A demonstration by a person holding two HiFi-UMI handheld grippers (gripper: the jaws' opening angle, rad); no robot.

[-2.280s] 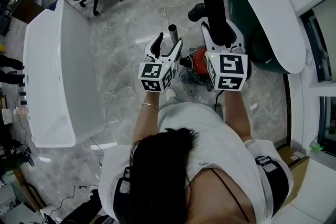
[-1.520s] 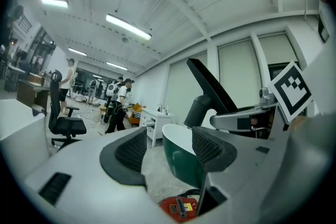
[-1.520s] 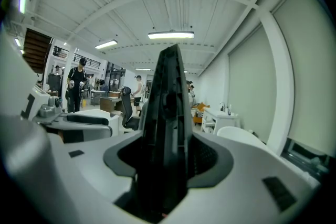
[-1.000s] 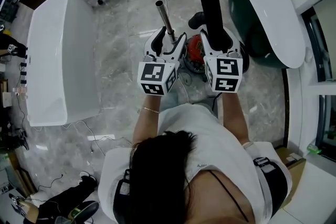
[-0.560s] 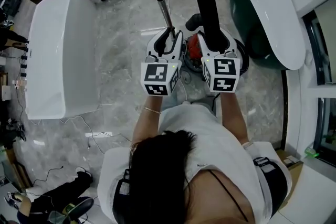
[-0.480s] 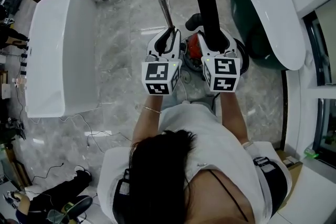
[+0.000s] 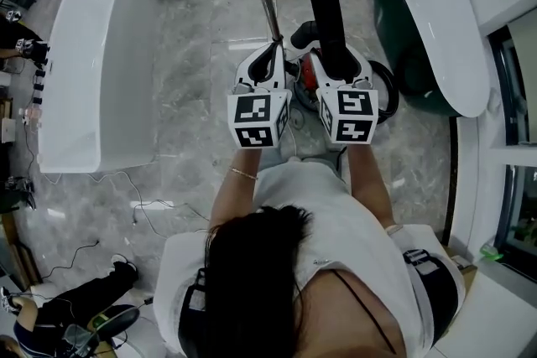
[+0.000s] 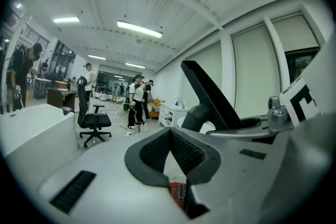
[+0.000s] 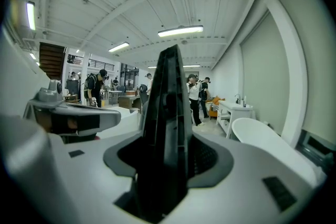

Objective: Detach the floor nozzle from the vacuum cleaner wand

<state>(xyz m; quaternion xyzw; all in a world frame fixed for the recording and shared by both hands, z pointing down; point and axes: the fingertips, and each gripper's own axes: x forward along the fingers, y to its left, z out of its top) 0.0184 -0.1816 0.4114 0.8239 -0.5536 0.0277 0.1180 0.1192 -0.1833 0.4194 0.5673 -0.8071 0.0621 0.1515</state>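
Apparently the separation itself is already done. The black floor nozzle (image 7: 321,4) stands clamped in the right gripper (image 7: 336,56), its long flat body reaching away to the far side and its grey elbow neck free on the left. In the right gripper view the nozzle (image 9: 168,113) fills the space between the jaws, which are set wide and press on its sides.

The metal wand (image 7: 270,12) lies just left of the nozzle and apart from it. Its far end is an open tube with nothing fitted on it. Its near part runs in toward the left gripper (image 7: 271,53) and is lost under it.

The left gripper (image 8: 169,139) has just closed its jaws, and the pads now meet with nothing between them. Only a slice of the red vacuum body (image 8: 177,191) shows through the gap below, so the wand does not look held. From there the nozzle (image 8: 210,94) rises close on the right.

The red vacuum body (image 7: 312,73) sits on the marble floor between the two grippers.

What seems left is small: carry the nozzle clear of the wand and set it down. The unheld wand may roll or tip.
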